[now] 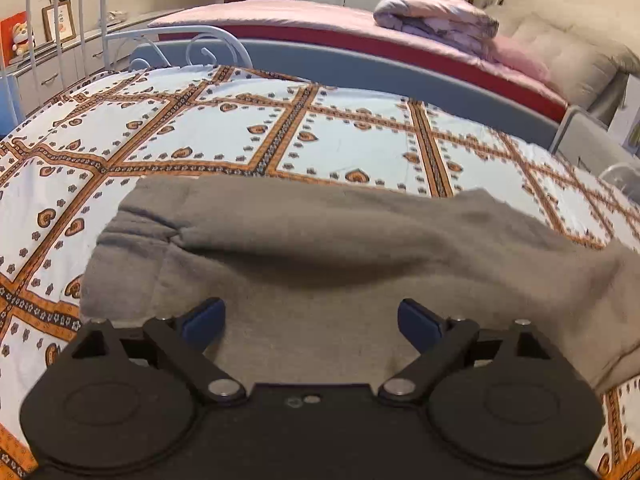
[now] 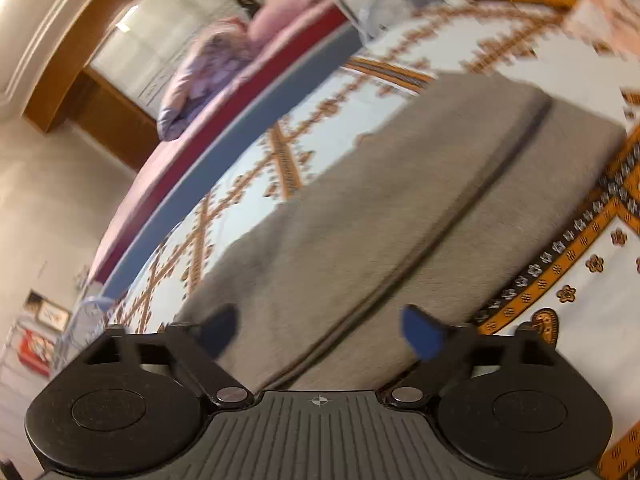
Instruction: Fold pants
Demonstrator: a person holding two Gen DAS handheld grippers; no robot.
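Your left gripper (image 1: pixel 311 320) has its blue-padded fingers (image 1: pixel 206 314) spread wide, with nothing between them; they hang over the grey pants (image 1: pixel 320 248) without pressing on the cloth. The pants lie folded on the bed (image 1: pixel 224 132), on its white sheet patterned with orange bands and hearts. In your left wrist view they stretch across the near part of the bed, with one folded end rounded off on the left and the rest running out of frame on the right. A raised crease crosses the cloth just ahead of your fingers.

Your right gripper (image 2: pixel 320 332) also stands with its fingers (image 2: pixel 420 334) apart and holds nothing. That view is tilted and blurred. It shows the pants (image 2: pixel 380 200) as a long grey band reaching away from the gripper, with a dark seam or fold line along their length and a squared end at the far side. The orange border of the sheet (image 2: pixel 560 264) runs beside the pants on the right.

Beyond the far edge of the bed sits a blue rail (image 1: pixel 360 60), and past it a second bed with pink bedding and a rolled quilt (image 1: pixel 436 20).
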